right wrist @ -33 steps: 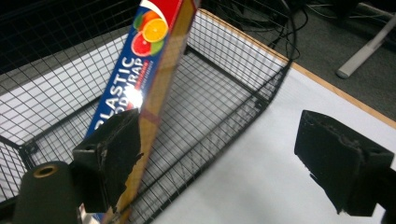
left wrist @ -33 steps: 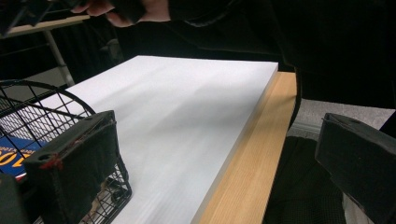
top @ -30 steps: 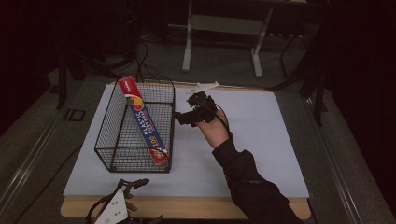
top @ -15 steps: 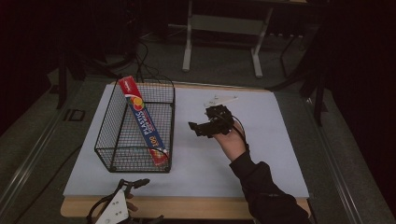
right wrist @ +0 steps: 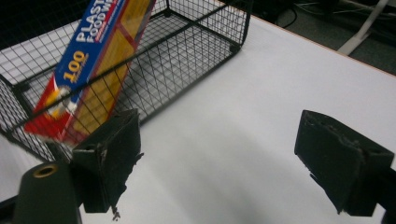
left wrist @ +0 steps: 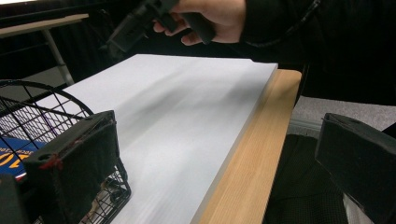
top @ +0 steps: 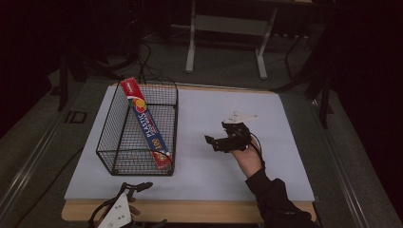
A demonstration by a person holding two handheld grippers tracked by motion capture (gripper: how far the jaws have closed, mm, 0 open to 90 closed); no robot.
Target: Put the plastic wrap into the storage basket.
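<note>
Now right claw [top: 215, 140] wide, empty, beside wire basket [top: 167, 102] holding wrap box [top: 145, 121].

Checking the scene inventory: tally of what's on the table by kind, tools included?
Black wire mesh basket: 1
Long red-and-blue cardboard box of plastic food wrap, leaning inside the basket: 1
Black two-jaw handheld tools: 2, the left tool at the table's near edge and the right tool over the white tabletop, both open and holding nothing
Total: 4
</note>
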